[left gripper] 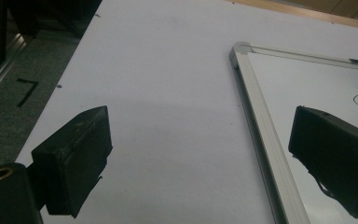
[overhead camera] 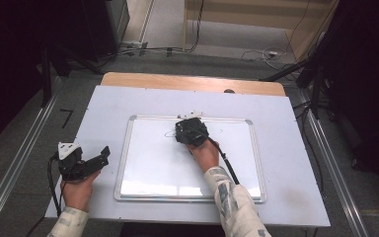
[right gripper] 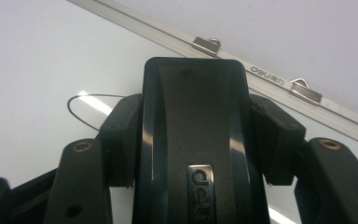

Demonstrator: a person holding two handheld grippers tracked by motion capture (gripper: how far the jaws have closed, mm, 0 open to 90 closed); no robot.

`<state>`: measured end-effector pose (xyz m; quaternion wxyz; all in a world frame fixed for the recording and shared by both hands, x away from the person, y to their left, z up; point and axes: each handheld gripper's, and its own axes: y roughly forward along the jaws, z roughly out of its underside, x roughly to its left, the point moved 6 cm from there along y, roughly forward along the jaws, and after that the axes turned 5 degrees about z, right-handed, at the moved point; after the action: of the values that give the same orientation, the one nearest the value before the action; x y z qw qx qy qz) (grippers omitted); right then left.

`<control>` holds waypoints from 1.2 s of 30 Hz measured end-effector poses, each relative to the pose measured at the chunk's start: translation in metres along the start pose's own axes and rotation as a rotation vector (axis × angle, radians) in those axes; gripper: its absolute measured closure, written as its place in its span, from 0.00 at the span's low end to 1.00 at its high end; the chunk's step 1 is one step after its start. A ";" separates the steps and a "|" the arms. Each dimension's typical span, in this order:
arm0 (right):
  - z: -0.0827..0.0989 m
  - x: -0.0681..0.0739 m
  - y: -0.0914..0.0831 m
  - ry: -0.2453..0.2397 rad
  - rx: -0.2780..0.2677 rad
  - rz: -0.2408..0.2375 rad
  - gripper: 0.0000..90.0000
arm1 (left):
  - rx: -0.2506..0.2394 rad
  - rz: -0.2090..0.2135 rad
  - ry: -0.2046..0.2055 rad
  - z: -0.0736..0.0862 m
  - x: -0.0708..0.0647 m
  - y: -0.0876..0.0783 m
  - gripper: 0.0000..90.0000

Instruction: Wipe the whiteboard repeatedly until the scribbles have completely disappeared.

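1. While gripped across its sides by the right gripper point(overhead camera: 191, 131), lies face down on the board point(overhead camera: 148, 168), near the far edge: a black eraser point(right gripper: 193, 116), with a jaw pad pressed against each flank.
2. Looks like a wiping step, judging from the thin pen loop point(right gripper: 81, 109) just beside the eraser, toward the board's left side.
3. Slide sideways toward that loop rather than lifting. Hold the eraser's face flat so that the whole pad meets the surface.
4. Press down evenly through the hand point(overhead camera: 205, 154). Tipping onto one long edge would likely leave a streak.
5. Squeeze firmly enough that the smooth plastic body cannot twist between the pads under drag.
6. Cover the loop's full width, then overlap the next pass slightly. Fainter marks to the right of the eraser, too small to read, may need a pass as well.
7. Steer short of the frame point(right gripper: 168, 35) and its two metal clips point(right gripper: 205, 45) close ahead, so as not to catch an edge.
8. Mind the cable point(overhead camera: 224, 160) trailing over the board beside the forearm. Let it lie slack.
9. Brace the board if it creeps on the table point(overhead camera: 286, 148). Stands ready for that: the left gripper point(overhead camera: 98, 157), jaws spread and gripping nothing, just off the board's left rim.
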<state>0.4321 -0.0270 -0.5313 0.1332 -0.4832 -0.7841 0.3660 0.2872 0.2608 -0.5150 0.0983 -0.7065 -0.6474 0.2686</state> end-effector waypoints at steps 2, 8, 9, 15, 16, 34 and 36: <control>-0.001 0.003 0.000 -0.003 0.001 -0.003 0.44 | 0.000 0.000 0.000 0.000 0.000 0.000 0.07; -0.004 0.014 0.001 -0.020 -0.001 -0.016 0.44 | -0.001 0.001 0.000 0.000 0.000 0.000 0.07; -0.005 0.016 0.002 -0.024 -0.001 -0.019 0.44 | -0.001 0.000 0.000 0.000 0.000 0.000 0.07; -0.008 0.028 0.002 -0.044 -0.003 -0.034 0.44 | -0.001 0.001 0.000 0.000 0.000 0.000 0.07; -0.008 0.030 0.003 -0.048 -0.005 -0.038 0.44 | 0.000 0.000 0.000 0.000 0.000 0.000 0.07; -0.002 0.044 -0.006 -0.104 0.007 -0.083 0.44 | -0.003 -0.004 -0.008 0.000 0.003 -0.002 0.07; -0.001 0.041 -0.007 -0.102 0.008 -0.078 0.44 | -0.004 -0.005 -0.007 0.001 0.004 -0.004 0.07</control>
<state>0.4077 0.0068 -0.5318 0.1094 -0.4326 -0.8065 0.3879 0.2836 0.2649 -0.5147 0.0955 -0.7040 -0.6502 0.2694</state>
